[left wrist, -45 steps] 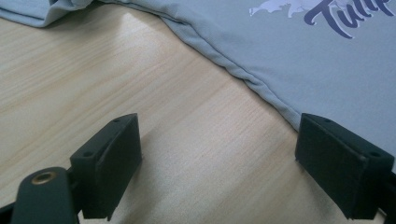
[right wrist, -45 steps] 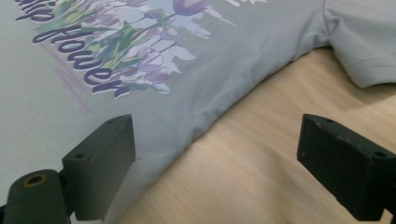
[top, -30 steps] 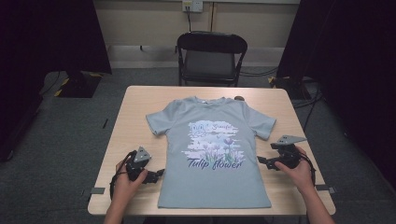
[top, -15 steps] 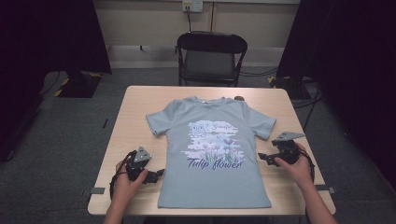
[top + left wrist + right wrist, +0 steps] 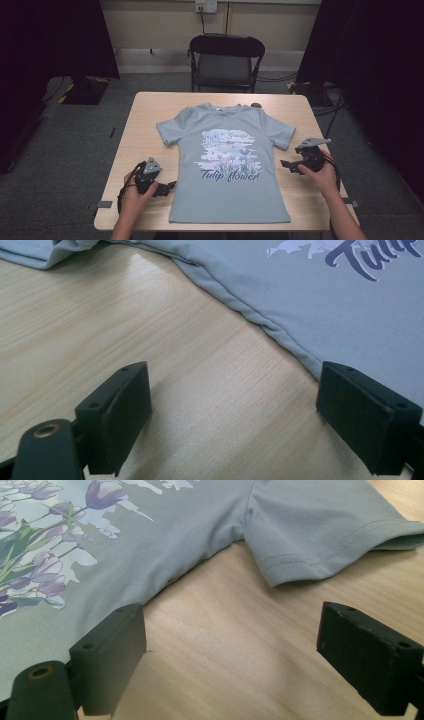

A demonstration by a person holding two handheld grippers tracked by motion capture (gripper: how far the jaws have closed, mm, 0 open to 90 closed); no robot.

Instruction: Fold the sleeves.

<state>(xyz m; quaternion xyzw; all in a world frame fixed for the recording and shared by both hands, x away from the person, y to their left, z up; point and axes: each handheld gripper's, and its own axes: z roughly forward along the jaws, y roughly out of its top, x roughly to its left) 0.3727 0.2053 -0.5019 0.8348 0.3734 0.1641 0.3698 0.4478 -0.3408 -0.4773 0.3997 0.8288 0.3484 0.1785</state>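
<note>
We see the grey T-shirt [image 5: 227,160] flat mid-desk [image 5: 145,115]. Left gripper [image 5: 171,186] near its left hem, right gripper [image 5: 286,165] beside its right side; both spread, holding nothing.

Grey-blue T-shirt [image 5: 227,165] (tulip print up) lies flat on table [image 5: 145,125].

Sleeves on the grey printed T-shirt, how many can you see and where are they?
2. One short sleeve spreads toward the table's left side, ahead of the left gripper; the other short sleeve spreads toward the right, ahead of the right gripper. Both lie flat on the light wooden table.
</note>
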